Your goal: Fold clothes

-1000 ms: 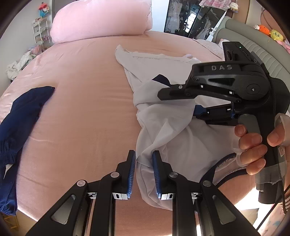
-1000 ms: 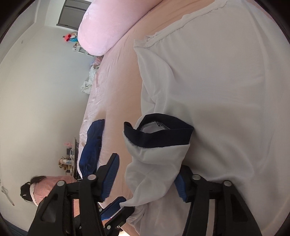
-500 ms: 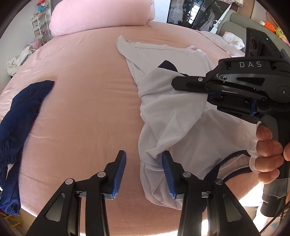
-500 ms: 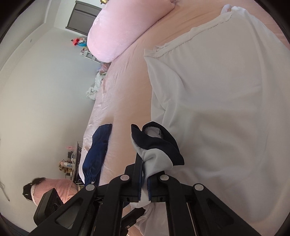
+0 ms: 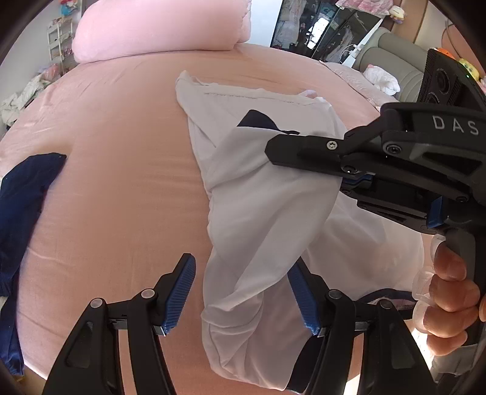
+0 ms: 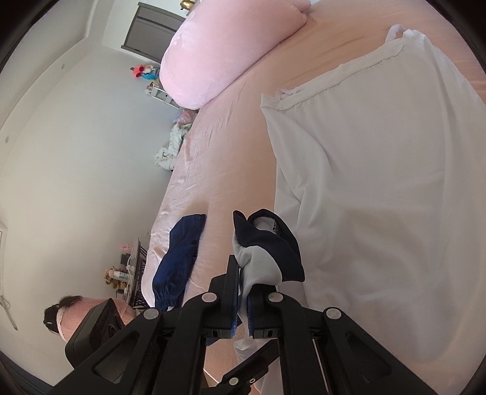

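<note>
A pink quilt [image 5: 161,29] lies bunched on the pink bed [image 5: 121,145], perhaps against a wall.

A home bedroom: a wide bed [image 5: 121,170] in a pink sheet fills the room, a rolled pink duvet [image 5: 164,27] at its far edge. A padded grey headboard [image 5: 391,54] with plush toys [image 5: 469,65], a cluttered shelf rack [image 5: 59,39] and a clothes heap [image 6: 170,149] stand around.

One white shirt [image 5: 261,218] with navy cuff [image 6: 273,246], one navy garment [image 5: 21,200], one pink duvet roll [image 5: 164,27], one pink bed [image 5: 121,145], two hand-held grippers: left [image 5: 243,296], right [image 6: 241,307]
</note>
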Motion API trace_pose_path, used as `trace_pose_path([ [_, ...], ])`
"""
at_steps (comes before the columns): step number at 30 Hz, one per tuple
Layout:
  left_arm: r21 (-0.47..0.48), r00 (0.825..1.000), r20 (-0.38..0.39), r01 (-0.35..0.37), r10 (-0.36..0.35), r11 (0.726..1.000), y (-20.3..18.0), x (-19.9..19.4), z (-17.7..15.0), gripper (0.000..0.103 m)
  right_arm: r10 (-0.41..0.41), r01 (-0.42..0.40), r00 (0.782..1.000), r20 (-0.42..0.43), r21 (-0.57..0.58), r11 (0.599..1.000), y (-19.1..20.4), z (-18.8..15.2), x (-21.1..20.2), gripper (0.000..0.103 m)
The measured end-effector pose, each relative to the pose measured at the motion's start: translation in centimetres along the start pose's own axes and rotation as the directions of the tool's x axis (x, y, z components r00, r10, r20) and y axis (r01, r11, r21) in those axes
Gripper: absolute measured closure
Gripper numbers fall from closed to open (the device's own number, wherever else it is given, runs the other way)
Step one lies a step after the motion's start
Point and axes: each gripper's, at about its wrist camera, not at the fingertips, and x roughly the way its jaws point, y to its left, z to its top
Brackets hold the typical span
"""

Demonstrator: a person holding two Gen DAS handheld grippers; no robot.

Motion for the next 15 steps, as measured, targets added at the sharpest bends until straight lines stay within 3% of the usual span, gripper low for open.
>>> trace_pose_path([
  [2,-0.011,0.999,0.013,0.032,-0.032,0.999,0.1,0.5,0.2,0.043,0.006,-0.006,1.0,0.001,-0.004,1.0,0.3,0.1,-0.2,0.1],
  [5,-0.008,0.999,0.022,0.036,-0.036,0.999,0.4,1.0,0.1,0.077,-0.01,0.01,1.0,-0.003,-0.028,1.0,0.8,0.1,-0.3,0.1],
  [8,0.012,0.998,0.021,-0.06,0.06,0.998,1.0,1.0,-0.5,0.083,-0.016,0.016,1.0,-0.009,-0.026,1.0,0.8,-0.1,-0.3,0.1],
  [15,-0.03,0.986,0.005,-0.168,0.168,0.985,4.2,-0.5,-2.4,0.083,-0.076,0.077,0.997,-0.025,0.019,0.997,-1.1,-0.8,0.3,0.1],
])
